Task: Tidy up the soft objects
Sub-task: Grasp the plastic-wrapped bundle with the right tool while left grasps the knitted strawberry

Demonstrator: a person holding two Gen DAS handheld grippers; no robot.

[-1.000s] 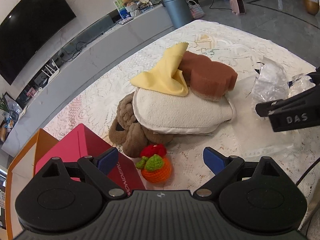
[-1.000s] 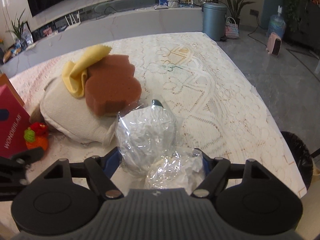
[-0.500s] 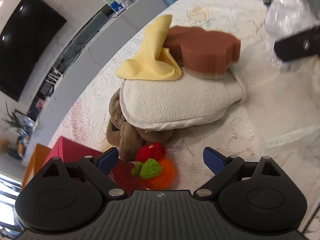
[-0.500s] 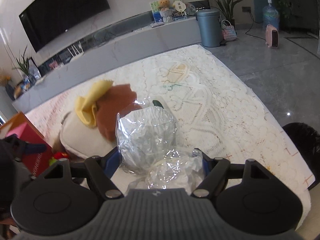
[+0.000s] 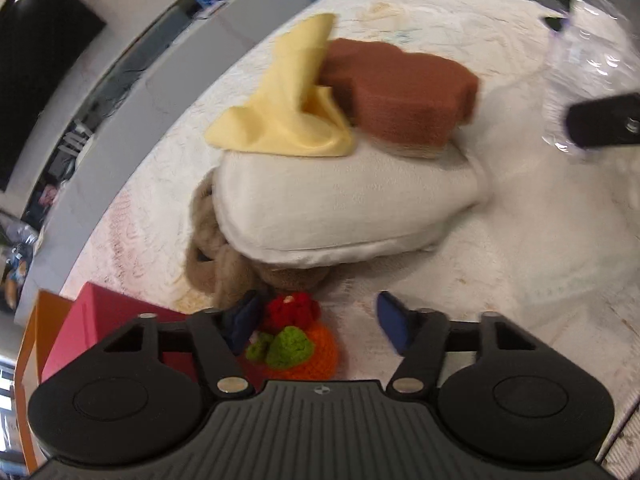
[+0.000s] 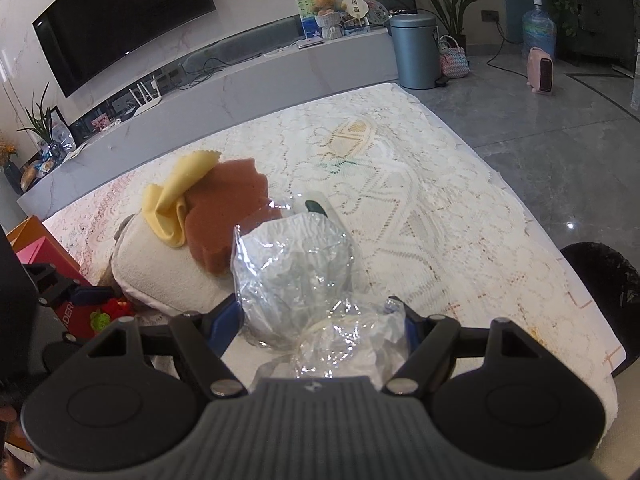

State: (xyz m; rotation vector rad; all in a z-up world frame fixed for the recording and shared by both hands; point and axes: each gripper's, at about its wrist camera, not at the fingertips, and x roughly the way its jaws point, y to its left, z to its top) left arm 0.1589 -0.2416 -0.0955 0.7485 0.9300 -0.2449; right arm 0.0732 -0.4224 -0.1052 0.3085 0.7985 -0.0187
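Fingers (image 6: 320,320) pinching plastic bag (image 6: 292,276), left fingers (image 5: 320,320) spread

brown sponge (image 5: 404,96) + yellow cloth (image 5: 292,108) atop white cushion (image 5: 340,204) | crochet fruit (image 5: 296,340) beside (table)

1. Right gripper (image 6: 322,320): fingers closed on a crinkled clear plastic bag (image 6: 294,276).
2. Brown sponge (image 6: 228,210) and yellow cloth (image 6: 176,200) lie on a white cushion (image 6: 160,268).
3. Left gripper (image 6: 86,294) is at the left edge, above a crocheted toy (image 6: 110,312).
4. Lace tablecloth (image 6: 420,220) covers the table.
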